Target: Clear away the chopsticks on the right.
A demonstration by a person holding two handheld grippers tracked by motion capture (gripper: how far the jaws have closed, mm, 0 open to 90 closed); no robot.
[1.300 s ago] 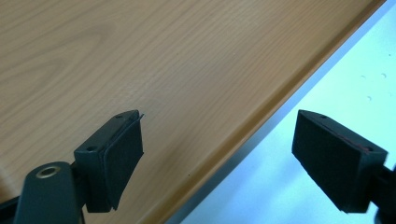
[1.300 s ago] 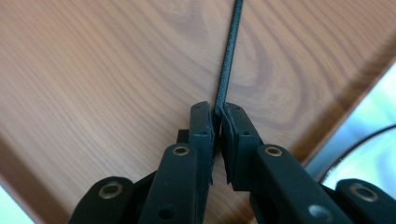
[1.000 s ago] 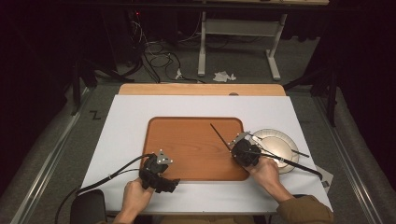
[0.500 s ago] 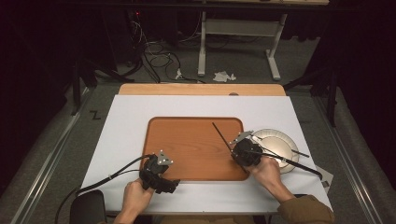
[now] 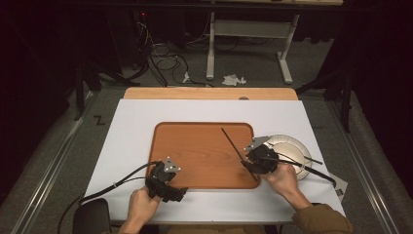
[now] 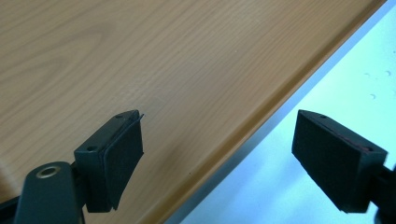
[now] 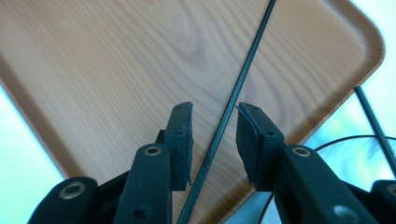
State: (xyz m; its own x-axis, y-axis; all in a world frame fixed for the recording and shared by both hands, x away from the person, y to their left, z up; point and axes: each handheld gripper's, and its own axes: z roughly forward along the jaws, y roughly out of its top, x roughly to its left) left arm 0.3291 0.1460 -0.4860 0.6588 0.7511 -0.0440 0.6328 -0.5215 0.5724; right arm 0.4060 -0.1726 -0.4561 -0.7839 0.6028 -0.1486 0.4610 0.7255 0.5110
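presently logged: black chopstick (image 7: 243,84) lay on the wooden tray (image 5: 195,151), long axis running away between my right gripper (image 7: 213,140) jaws, which had just been opening, pads clear. left gripper (image 6: 217,156) spread, empty, farther off.

1 thin black chopstick (image 7: 236,91) lies flat on the wooden tray (image 5: 195,151), slanting from the tray's middle toward its near right corner. Straight, dark, matte. Its near end passes between the open jaws of the right tool (image 7: 214,135), which have just been opening; neither pad presses it.
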